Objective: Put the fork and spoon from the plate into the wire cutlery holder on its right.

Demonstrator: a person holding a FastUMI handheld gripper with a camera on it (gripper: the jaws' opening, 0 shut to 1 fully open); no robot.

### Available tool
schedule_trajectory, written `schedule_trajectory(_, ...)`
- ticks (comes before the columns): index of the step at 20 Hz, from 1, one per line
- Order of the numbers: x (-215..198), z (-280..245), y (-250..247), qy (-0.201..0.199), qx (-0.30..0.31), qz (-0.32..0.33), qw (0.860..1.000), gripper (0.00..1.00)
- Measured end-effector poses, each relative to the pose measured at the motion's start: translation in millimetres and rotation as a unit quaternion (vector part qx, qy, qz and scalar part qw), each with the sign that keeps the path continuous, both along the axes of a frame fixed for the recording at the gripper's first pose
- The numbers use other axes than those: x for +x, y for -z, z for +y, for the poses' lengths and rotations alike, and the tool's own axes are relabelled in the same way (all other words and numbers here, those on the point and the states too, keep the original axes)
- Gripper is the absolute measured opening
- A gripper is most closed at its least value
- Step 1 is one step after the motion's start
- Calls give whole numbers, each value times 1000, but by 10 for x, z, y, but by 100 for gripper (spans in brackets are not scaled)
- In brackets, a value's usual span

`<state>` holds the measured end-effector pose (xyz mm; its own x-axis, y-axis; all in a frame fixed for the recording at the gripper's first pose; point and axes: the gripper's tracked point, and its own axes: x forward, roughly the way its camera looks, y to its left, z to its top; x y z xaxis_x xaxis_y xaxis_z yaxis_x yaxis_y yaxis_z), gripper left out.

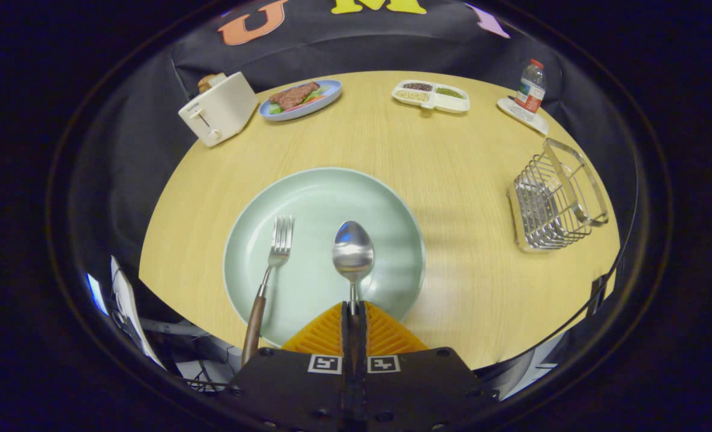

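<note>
At lower centre of the frame: gripper (354, 309), fingers closed together on the neck of the spoon (353, 251), whose bowl lies over the pale green plate (326, 198) just ahead of them. Fork (272, 264): left of the spoon, tines on the plate, wooden handle over the near rim. Wire cutlery holder (556, 204): right of frame, well apart from the plate, on the counter (439, 156). Handling advice: lift straight up before travelling right, keep the grip firm on the thin neck, tip the handle downward over the holder's open top.
</note>
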<state>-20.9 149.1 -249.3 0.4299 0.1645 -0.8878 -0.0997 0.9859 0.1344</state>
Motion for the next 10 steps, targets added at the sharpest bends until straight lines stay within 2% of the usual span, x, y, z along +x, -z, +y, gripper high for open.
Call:
schedule_trajectory(5,84,-10,-264,10,46,-8,999,1)
schedule_trajectory(10,122,-255,-735,-2,47,-51,998,1)
